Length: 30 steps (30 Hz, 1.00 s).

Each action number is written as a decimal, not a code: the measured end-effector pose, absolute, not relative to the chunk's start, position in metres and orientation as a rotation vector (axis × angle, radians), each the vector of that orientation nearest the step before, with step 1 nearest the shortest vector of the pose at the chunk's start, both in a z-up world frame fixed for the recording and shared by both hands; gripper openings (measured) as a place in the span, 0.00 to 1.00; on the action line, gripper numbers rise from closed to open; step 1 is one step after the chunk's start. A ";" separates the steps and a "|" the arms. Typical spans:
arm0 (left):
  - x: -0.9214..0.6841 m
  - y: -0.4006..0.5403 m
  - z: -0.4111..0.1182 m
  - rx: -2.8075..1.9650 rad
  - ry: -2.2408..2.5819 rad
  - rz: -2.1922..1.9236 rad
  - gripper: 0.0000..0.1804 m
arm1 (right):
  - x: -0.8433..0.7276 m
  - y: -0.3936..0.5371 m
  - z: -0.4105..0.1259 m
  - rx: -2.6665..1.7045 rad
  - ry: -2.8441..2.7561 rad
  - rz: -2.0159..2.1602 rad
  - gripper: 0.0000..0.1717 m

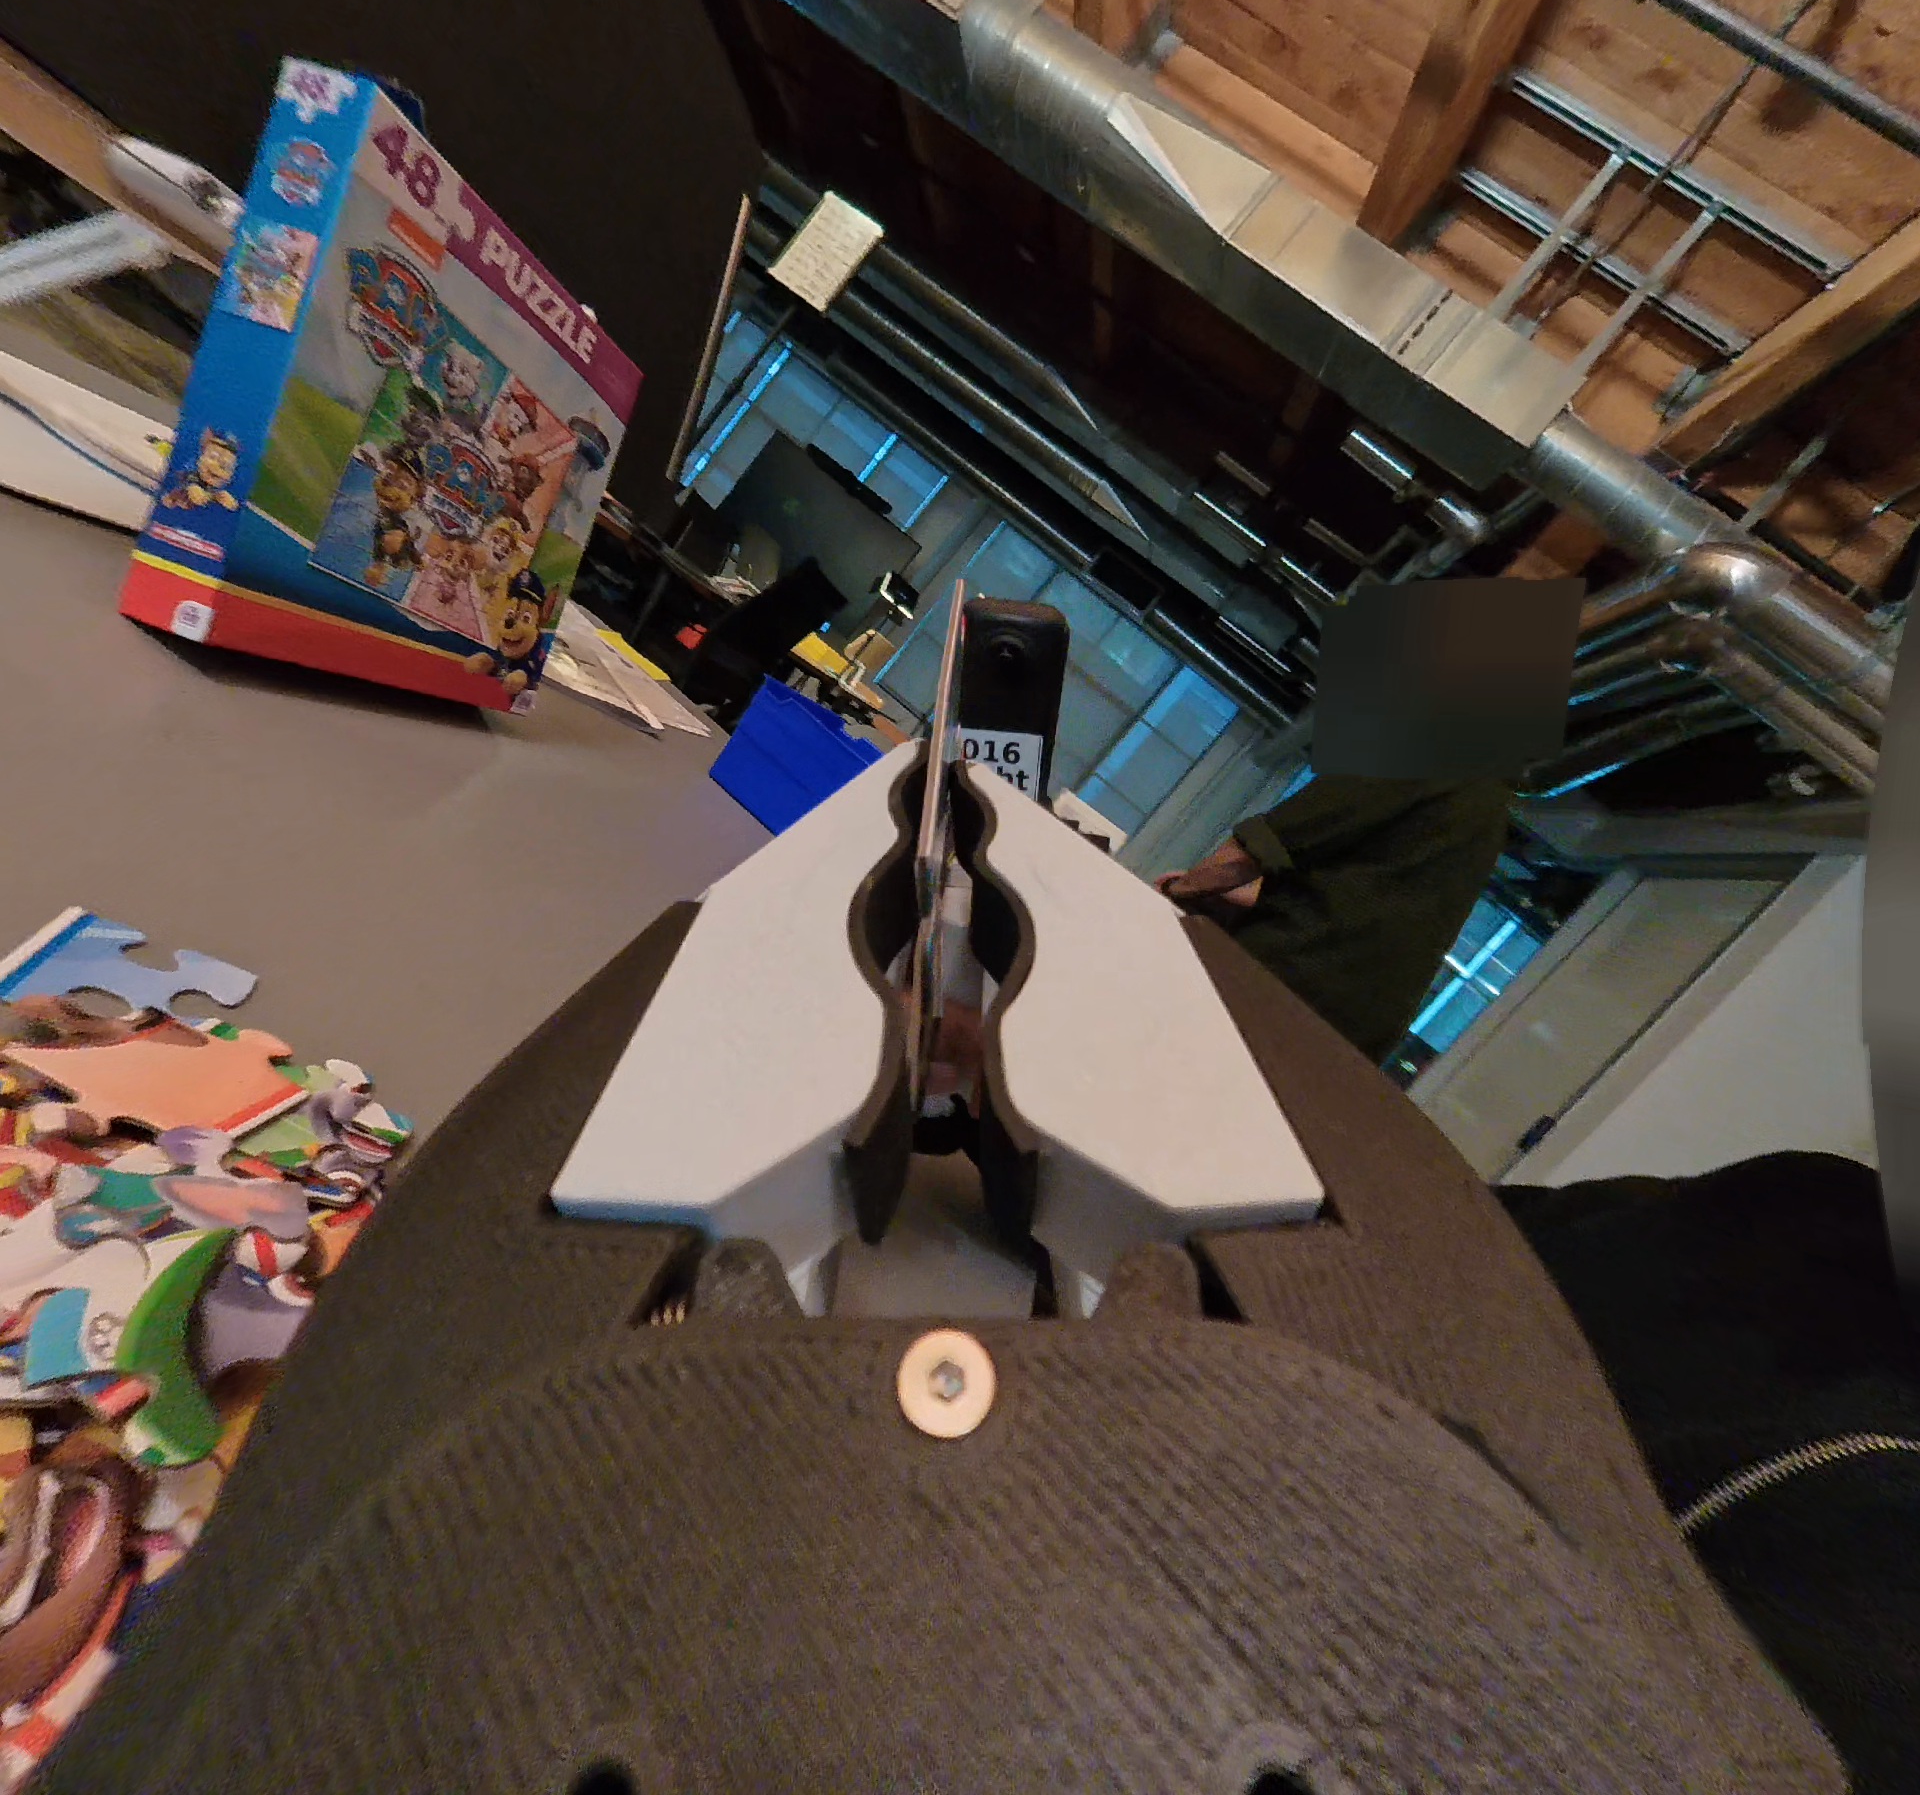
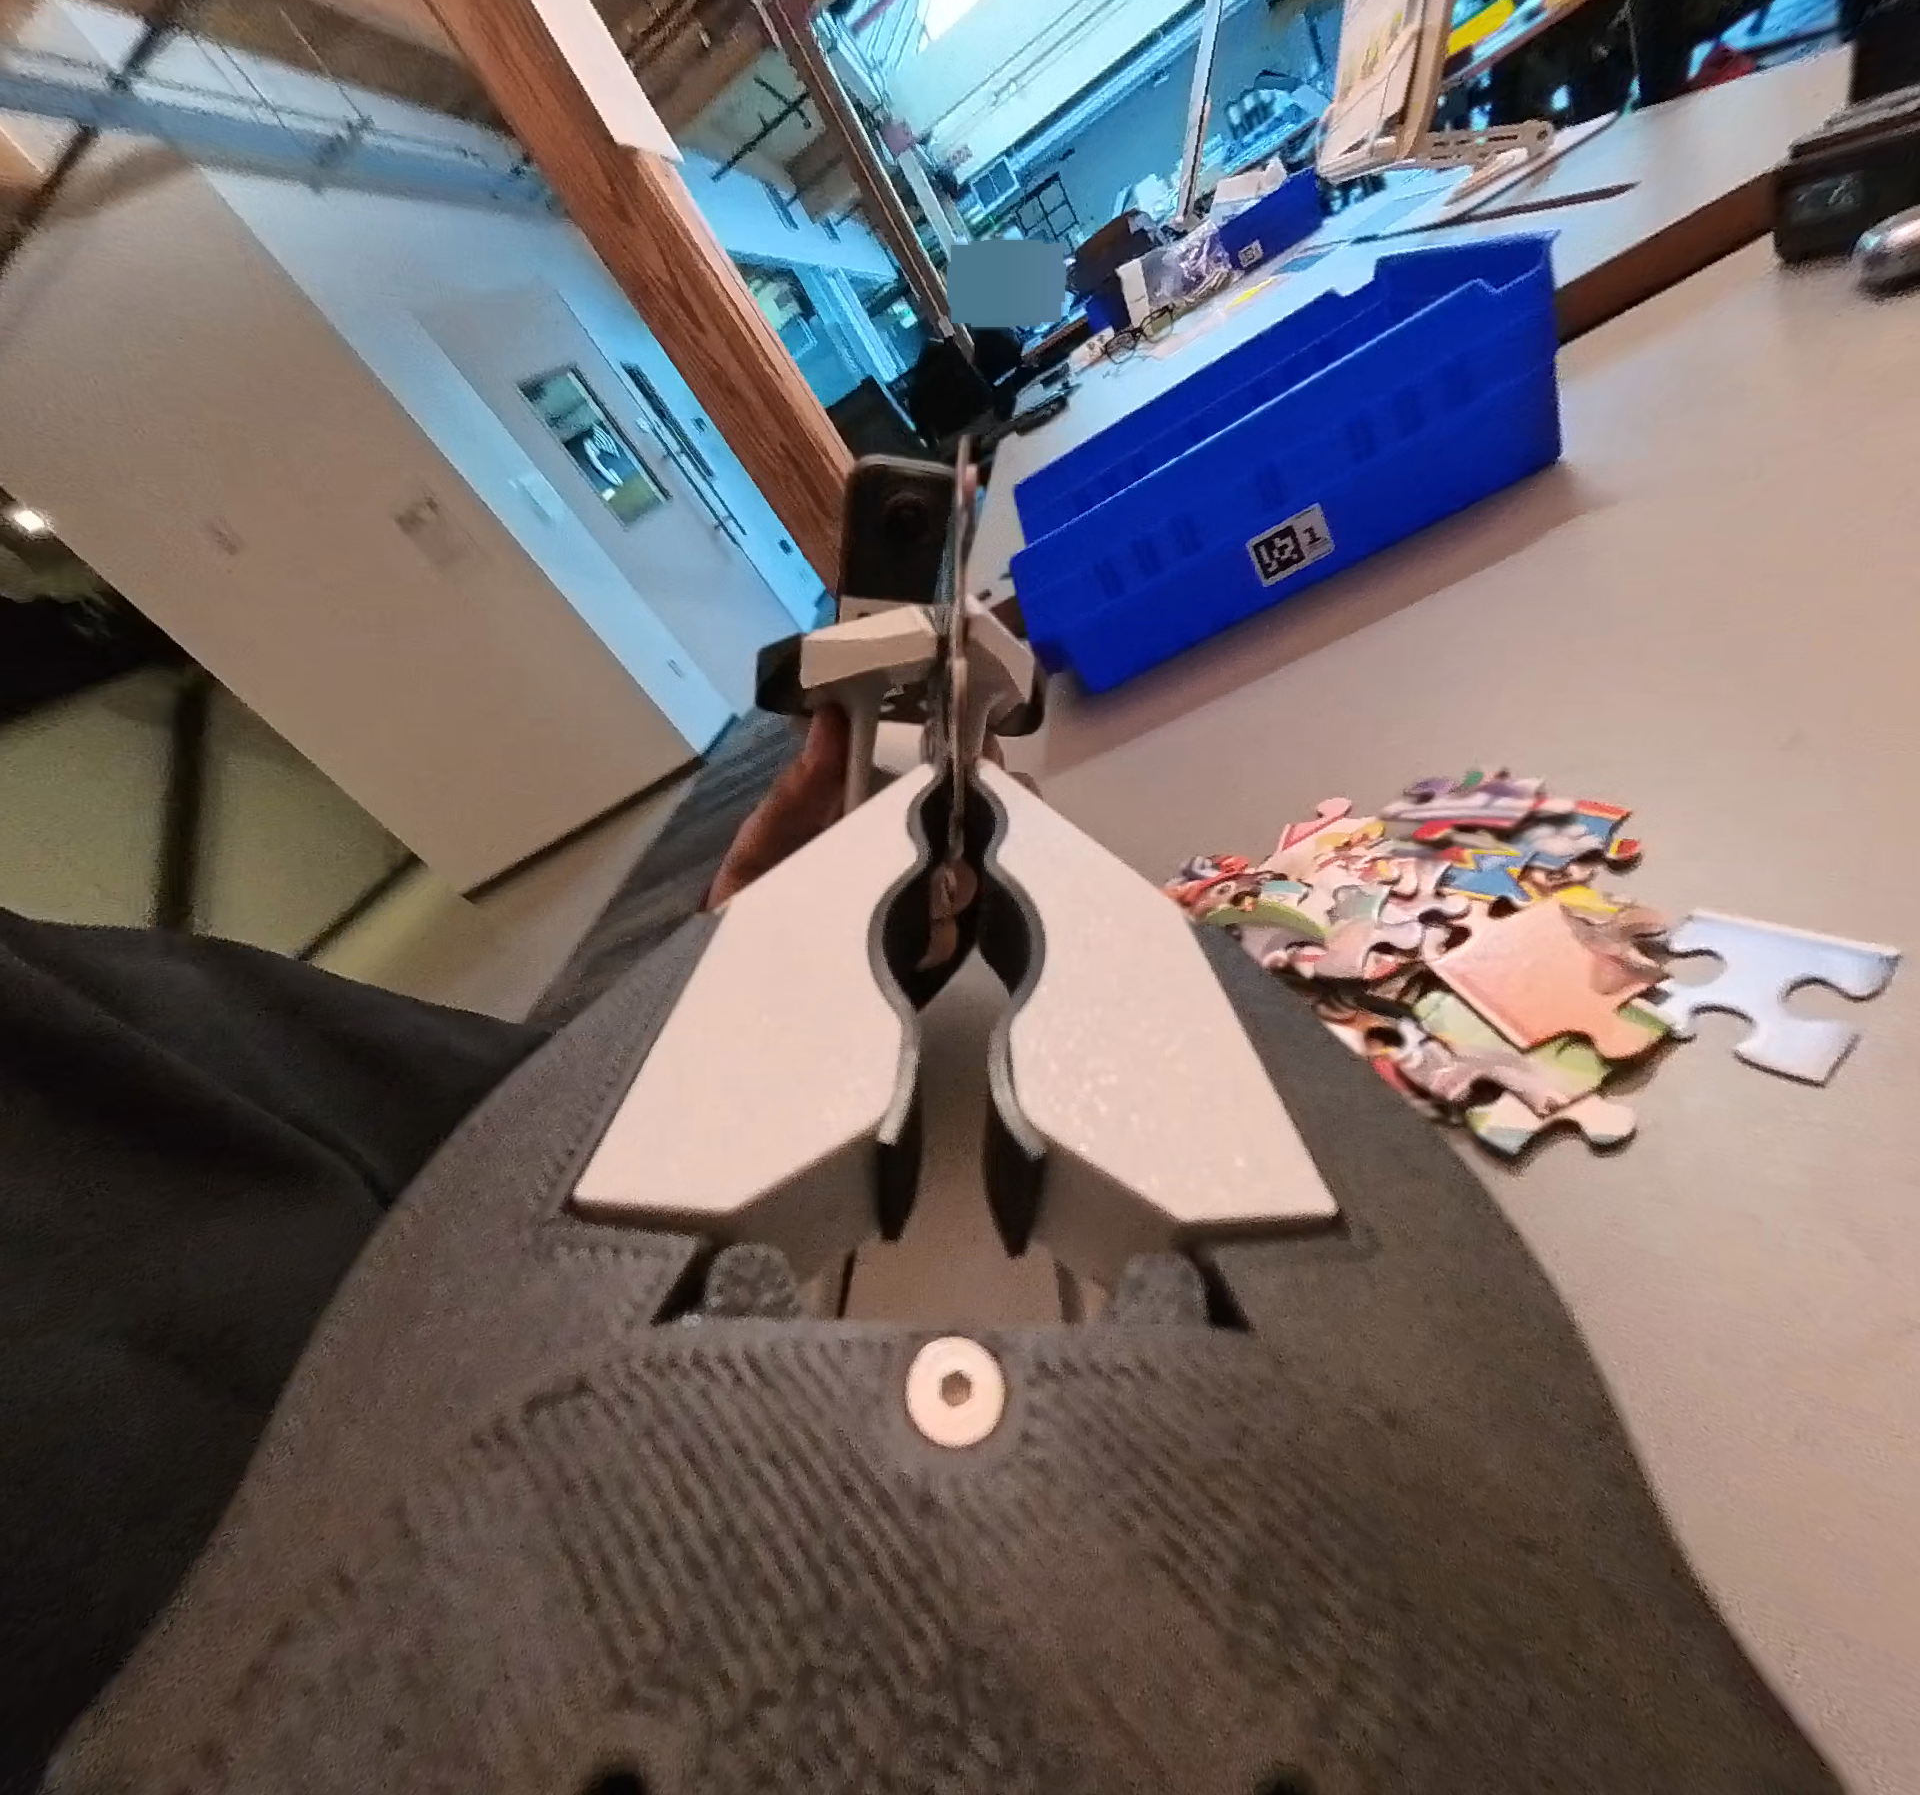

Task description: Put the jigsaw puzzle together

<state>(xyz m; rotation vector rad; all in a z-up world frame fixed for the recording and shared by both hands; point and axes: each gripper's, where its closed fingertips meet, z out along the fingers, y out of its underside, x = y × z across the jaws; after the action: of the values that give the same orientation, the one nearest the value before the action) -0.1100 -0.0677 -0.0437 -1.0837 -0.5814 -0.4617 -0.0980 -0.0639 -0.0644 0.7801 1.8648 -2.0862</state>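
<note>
Between my left gripper's [image 1: 948, 769] fingertips a thin puzzle piece [image 1: 940, 706] stands clamped edge-on; my right gripper [image 2: 958, 779] pinches it too, opposite, nose to nose.

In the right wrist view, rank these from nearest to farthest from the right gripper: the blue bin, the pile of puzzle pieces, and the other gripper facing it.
From the right gripper:
1. The other gripper, straight ahead, tips almost meeting, a thin puzzle piece edge-on between them.
2. The pile of puzzle pieces, to the right on the table.
3. The blue bin, farther back on the right.
</note>
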 end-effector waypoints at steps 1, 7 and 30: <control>-0.112 -0.071 -0.042 -1.070 -0.586 -0.445 0.00 | -0.099 -0.063 -0.065 0.789 1.843 -2.075 0.00; -0.120 -0.084 -0.043 -1.037 -0.623 -0.413 0.00 | -0.109 -0.061 -0.067 0.848 1.757 -2.056 0.00; -0.144 -0.123 -0.055 -1.053 -0.780 -0.219 0.00 | -0.168 -0.073 -0.088 1.084 1.681 -1.962 0.20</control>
<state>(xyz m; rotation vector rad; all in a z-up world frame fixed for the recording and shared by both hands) -0.1444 -0.1230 -0.0546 -1.0534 -0.7796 -0.2194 -0.1683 -0.0734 -0.0881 1.0837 1.6815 -1.9619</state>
